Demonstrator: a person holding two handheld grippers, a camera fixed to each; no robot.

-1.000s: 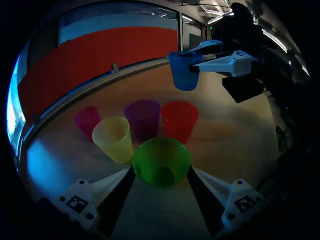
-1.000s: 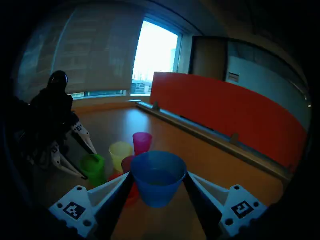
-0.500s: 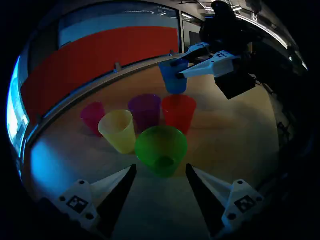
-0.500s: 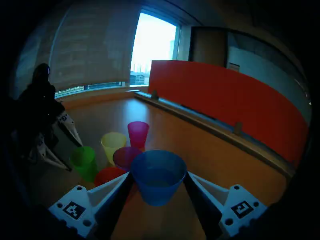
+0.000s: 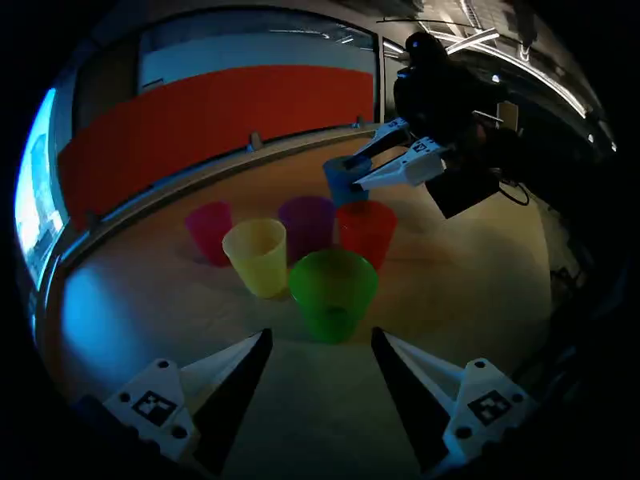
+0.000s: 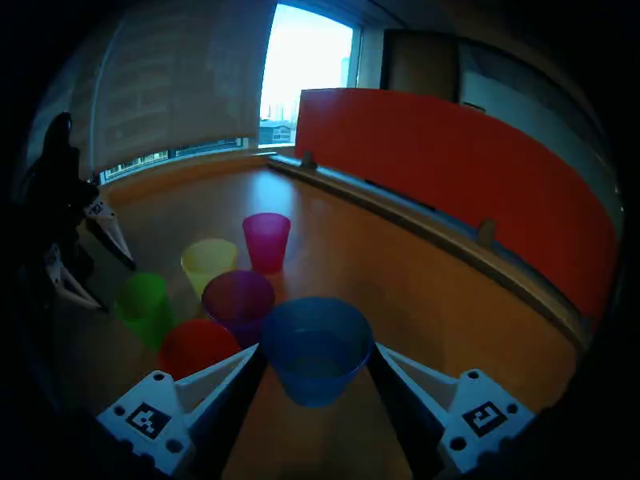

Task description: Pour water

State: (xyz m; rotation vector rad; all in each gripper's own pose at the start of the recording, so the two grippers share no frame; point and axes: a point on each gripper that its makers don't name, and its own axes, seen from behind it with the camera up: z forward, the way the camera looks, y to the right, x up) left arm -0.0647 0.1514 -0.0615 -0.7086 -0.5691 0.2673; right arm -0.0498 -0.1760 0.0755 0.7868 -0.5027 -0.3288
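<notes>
Got blue cup (image 6: 316,360) clamped upright in right gripper (image 6: 316,350), both fingers pressing its sides. Looks part-filled with water, going by a faint level line; can't confirm. From left gripper view: sitting low just behind red cup (image 5: 366,232) and purple cup (image 5: 308,226), base hidden, so can't tell whether resting on wooden tabletop (image 5: 480,264) or just off it.

Holding nothing with left gripper (image 5: 320,332): released, fingertips just short of green cup (image 5: 332,292), not touching. Yellow cup (image 5: 258,256) and magenta cup (image 5: 210,232) next along in the same tight upright cluster.

Reads as the approach before the pour. Target not obvious; red or purple nearest.

To do it well:
- Raise blue rim clear above target rim first.
- Centre the pouring lip over the opening, then roll wrist slowly.
- Keep stream off neighbouring cups. Tight cluster, easy to fill the wrong one.
- Avoid clipping rims on the way in. Light plastic, likely to topple.
- Steady the target with left gripper if it looks shaky.
- Hold squeeze constant through the tilt. Tapered wall, could slip.

Writing: none legible. Just square black-and-white fiducial markers (image 6: 148,418) on gripper fingers. No brand visible on any cup.
</notes>
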